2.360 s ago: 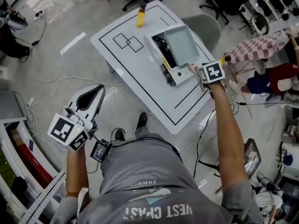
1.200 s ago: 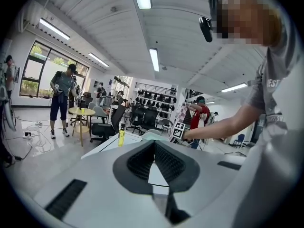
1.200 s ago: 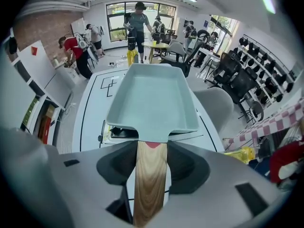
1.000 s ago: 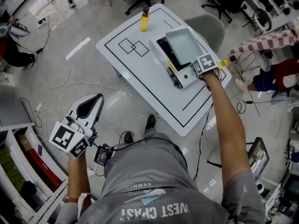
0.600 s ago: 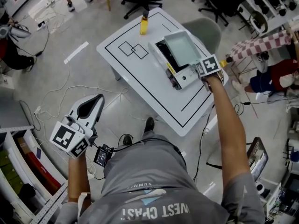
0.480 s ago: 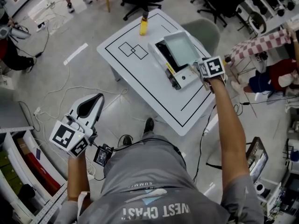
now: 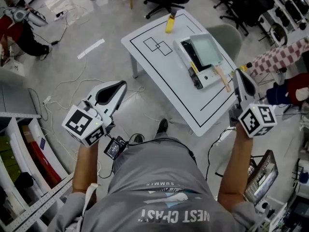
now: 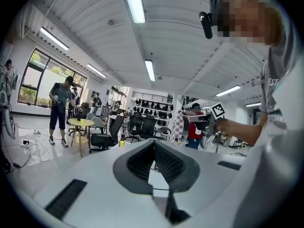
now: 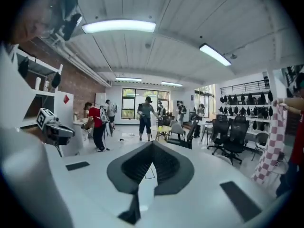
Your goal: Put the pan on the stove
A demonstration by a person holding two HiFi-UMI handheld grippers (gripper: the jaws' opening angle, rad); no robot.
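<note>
Pan (image 7: 205, 50) rests on stove (image 7: 206, 76), right half of tabletop (image 7: 157, 66). Left gripper (image 7: 123, 85): jaws together, empty, well off tabletop near side. Right gripper (image 7: 240, 74): jaws just closed, empty, beside tabletop right edge.

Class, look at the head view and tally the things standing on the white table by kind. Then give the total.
white portable stove: 1
pale grey-green square pan with a wooden handle: 1
yellow bottle: 1
Total: 3
</note>
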